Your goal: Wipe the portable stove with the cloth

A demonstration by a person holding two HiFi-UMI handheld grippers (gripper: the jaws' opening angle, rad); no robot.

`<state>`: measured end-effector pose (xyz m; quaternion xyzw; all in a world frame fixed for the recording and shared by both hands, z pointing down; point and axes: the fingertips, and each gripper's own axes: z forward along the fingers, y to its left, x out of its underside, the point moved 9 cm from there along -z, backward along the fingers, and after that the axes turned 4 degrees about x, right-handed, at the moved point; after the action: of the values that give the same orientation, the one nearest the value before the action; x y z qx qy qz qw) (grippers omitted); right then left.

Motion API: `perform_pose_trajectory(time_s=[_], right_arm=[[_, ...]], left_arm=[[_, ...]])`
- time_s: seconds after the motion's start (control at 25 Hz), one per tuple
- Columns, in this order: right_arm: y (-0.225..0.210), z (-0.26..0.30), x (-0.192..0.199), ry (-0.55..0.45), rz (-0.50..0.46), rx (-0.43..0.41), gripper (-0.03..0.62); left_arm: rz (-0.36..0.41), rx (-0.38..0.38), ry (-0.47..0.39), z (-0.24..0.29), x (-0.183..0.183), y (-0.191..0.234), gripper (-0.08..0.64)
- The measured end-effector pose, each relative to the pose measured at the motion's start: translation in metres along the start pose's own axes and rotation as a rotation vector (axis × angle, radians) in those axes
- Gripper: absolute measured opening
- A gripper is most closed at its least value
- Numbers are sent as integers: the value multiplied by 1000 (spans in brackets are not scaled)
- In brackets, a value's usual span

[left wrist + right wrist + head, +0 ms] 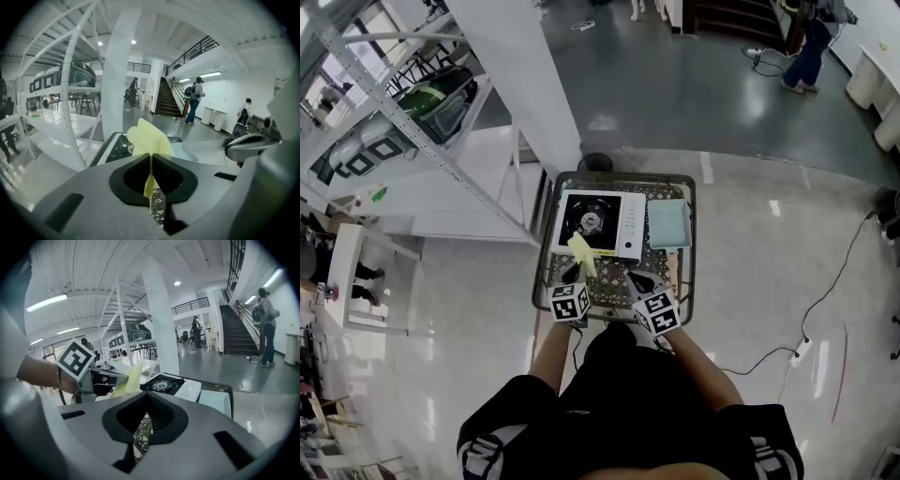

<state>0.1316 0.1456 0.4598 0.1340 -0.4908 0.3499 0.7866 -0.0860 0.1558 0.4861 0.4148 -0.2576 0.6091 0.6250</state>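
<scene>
Over the cart's (619, 175) near edge, left gripper (575, 274) pinches the cloth (581, 251); right gripper (639, 281) sits closed, empty.

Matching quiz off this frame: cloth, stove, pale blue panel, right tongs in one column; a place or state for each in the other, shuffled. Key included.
Things
1. yellow cloth
2. portable stove
3. pale blue panel
4. right tongs

Place or state
A. shut, nothing between them
B. lying flat just right of the stove
C. pinched in the left tongs, sticking up
D. white body with a black burner

Pairs: 1-C, 2-D, 3-B, 4-A
</scene>
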Motion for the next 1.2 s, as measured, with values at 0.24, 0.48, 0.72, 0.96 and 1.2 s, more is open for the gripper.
perform_pose_trajectory(time_s=[0.24,0.48,0.72,0.96,1.2], right_arm=[[-7,-47,23,-74,93,101,5],[4,-68,13,-184,75,148,5],[14,-84,-33,-284,-13,195,5],[49,-106,-68,-385,-36,278,5],[82,-115,-71,-406,-76,289,5]], left_arm=[[5,-21,-115,-32,0,-54,31],[106,-63,-195,-74,-8,-74,31],[111,-8,-260,-104,-23,-90,31],[177,20,-341,-143,-44,-83,31],[164,49,-378,-170,-32,-72,31]])
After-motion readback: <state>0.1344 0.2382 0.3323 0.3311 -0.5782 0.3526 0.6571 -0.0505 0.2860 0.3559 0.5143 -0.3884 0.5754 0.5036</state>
